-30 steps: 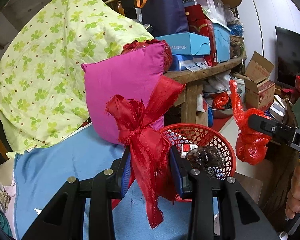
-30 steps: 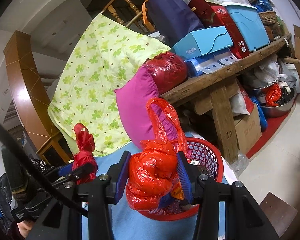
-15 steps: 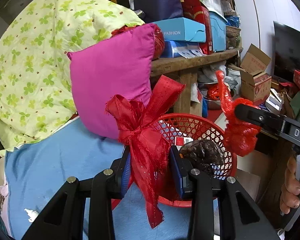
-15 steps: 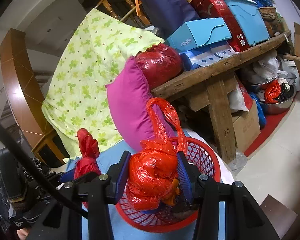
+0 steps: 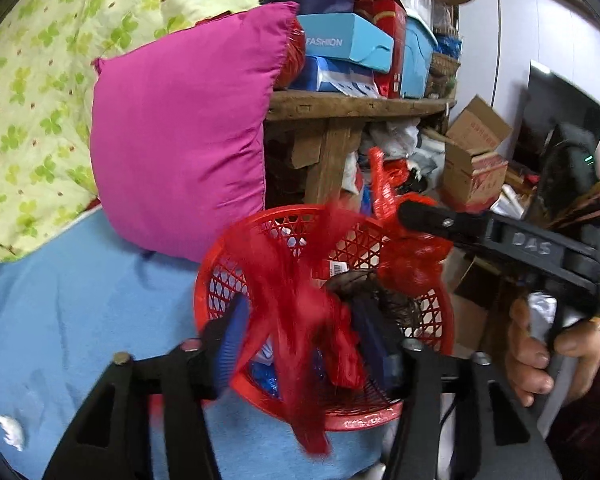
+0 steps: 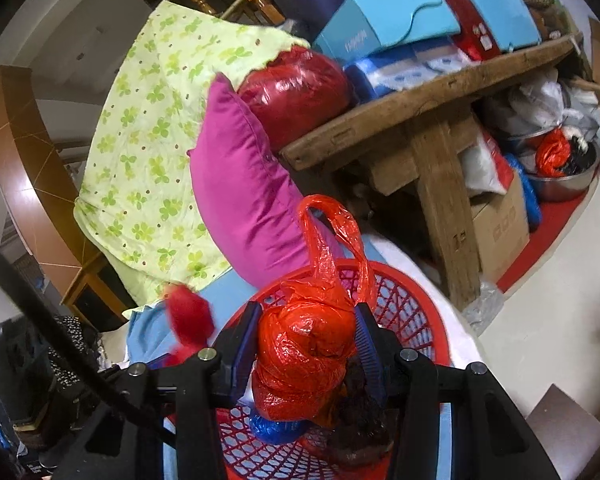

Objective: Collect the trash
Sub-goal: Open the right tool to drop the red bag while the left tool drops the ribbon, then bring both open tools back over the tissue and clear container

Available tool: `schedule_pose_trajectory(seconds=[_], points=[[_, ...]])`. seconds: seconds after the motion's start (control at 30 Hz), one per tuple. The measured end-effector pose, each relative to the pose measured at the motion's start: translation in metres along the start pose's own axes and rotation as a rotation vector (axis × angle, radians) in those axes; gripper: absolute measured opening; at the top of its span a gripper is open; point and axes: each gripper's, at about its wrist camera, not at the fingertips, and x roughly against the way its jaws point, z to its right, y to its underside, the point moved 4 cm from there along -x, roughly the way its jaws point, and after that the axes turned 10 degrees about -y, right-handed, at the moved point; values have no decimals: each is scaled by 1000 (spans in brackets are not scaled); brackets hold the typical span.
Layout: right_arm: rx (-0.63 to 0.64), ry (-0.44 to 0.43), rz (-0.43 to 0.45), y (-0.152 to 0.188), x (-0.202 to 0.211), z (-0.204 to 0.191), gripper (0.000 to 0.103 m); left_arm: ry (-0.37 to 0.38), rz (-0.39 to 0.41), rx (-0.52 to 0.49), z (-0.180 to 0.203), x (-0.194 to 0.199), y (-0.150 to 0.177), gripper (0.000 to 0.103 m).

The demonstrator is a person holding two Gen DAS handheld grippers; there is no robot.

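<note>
Crinkled red plastic bag [image 6: 306, 354] fills right tongs [image 6: 306, 354] over latticed basket [image 6: 416, 312].

Black tongs [image 5: 304, 344]; blue ribbed pads [image 5: 229, 342]

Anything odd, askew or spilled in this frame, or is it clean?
Nothing spilled or damaged. The one oddity is the red ribbon bow between the left hand-held gripper's fingers: it is smeared by motion blur over the red basket. The right hand-held gripper holds its red plastic bag sharply, above the same basket.
</note>
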Motion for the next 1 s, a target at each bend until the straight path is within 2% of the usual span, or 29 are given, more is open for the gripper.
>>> schedule_pose_trajectory(seconds=[0.1, 0.27, 0.33, 0.43, 0.6, 0.73, 0.87, 1.0], points=[[-25, -22, -23, 0, -14, 4, 54, 16, 10, 37, -13, 4, 2, 65], [-69, -84, -69, 7, -33, -2, 64, -36, 22, 63, -40, 20, 12, 65], [-57, -119, -57, 9, -31, -11, 65, -63, 22, 80, -55, 29, 21, 65], [-28, -125, -11, 8, -20, -21, 65, -118, 19, 94, -77, 41, 38, 66], [58, -144, 48, 5, 0, -51, 65, -249, -11, 122, -118, 69, 87, 67], [114, -184, 36, 11, -2, -85, 65, -352, -74, 193, -160, 96, 141, 67], [153, -252, -21, 28, -21, -127, 65, -446, -113, 283, -205, 126, 185, 67], [204, -311, -116, 58, -53, -177, 65, -540, -123, 393, -252, 159, 221, 67]])
